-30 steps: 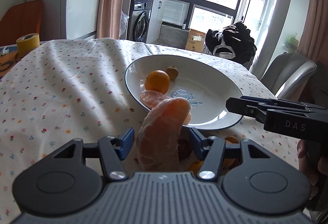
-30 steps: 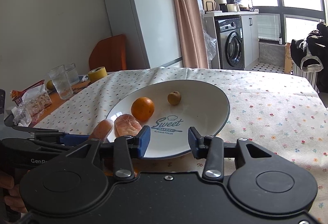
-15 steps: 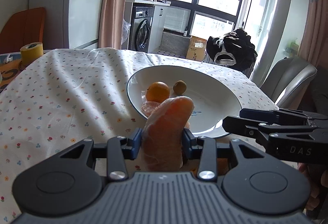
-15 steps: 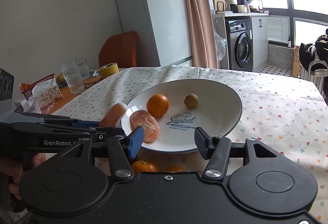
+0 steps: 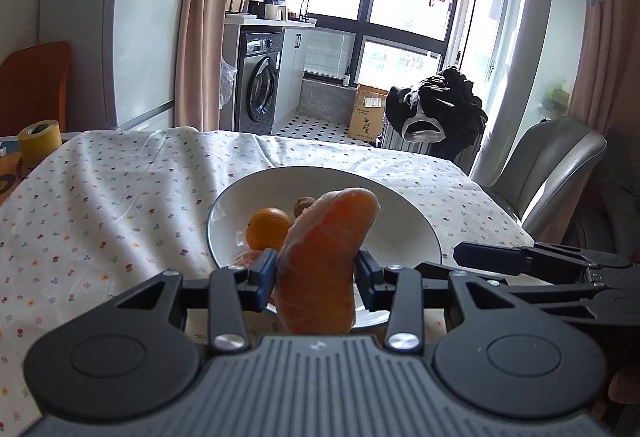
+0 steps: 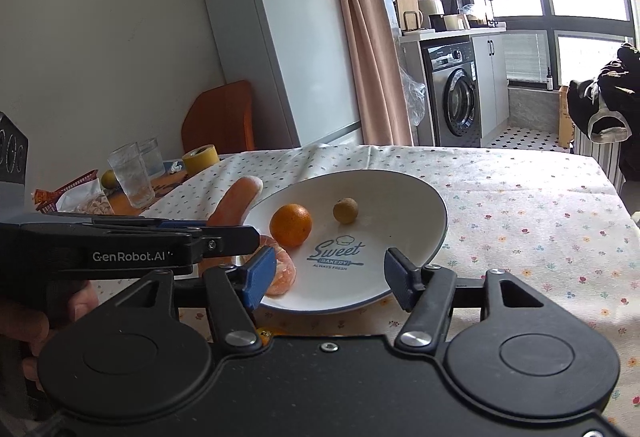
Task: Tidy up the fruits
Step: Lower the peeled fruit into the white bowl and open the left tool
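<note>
My left gripper [image 5: 316,277] is shut on a peeled orange piece [image 5: 324,257], held upright above the near rim of the white plate [image 5: 404,213]. From the right wrist view the same peeled orange piece [image 6: 236,205] sticks up beside the plate's [image 6: 400,197] left rim. On the plate lie a whole orange [image 6: 291,225], a small brown fruit [image 6: 345,211] and another peeled piece [image 6: 280,269]. My right gripper [image 6: 330,277] stands open over the plate's near edge with nothing between its fingers. An orange fruit [image 6: 262,336] peeks out just below it.
The floral tablecloth [image 5: 120,205] covers the table. At the far left stand a yellow tape roll [image 6: 200,159], two glasses [image 6: 132,177] and a red basket with snacks [image 6: 72,197]. A grey chair [image 5: 560,165] sits at the table's right.
My left gripper closed on the peeled orange piece and lifted it, with the plate now lower and farther in view. The right gripper rose and drew back a little, staying open.
</note>
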### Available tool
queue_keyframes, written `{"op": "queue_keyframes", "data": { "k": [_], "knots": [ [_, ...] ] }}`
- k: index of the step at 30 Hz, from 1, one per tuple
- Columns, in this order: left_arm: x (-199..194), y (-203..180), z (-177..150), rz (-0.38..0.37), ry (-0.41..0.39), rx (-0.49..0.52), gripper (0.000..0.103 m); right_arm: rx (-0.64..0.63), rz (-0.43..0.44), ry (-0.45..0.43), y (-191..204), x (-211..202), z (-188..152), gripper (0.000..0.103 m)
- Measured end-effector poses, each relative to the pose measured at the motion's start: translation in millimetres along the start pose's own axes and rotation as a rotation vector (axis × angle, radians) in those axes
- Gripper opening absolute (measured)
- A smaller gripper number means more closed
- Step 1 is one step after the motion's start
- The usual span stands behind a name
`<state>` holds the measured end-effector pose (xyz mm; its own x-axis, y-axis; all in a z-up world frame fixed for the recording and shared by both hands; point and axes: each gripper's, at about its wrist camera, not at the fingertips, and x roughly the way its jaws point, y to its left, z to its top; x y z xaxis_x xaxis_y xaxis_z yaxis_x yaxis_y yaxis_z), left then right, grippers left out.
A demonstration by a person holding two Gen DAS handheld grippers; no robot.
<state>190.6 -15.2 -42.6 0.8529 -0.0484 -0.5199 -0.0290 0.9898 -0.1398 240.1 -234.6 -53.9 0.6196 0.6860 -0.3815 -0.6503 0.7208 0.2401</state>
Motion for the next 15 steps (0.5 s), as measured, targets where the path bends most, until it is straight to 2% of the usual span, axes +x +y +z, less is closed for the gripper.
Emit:
{"op": "queue_keyframes", "data": {
  "k": [15],
  "knots": [
    [35.0,-16.2,11.4,-0.035,0.020,0.002,0.040,0.062,-0.078,0.016,-18.7,7.9,0.2,0.061]
  ]
}}
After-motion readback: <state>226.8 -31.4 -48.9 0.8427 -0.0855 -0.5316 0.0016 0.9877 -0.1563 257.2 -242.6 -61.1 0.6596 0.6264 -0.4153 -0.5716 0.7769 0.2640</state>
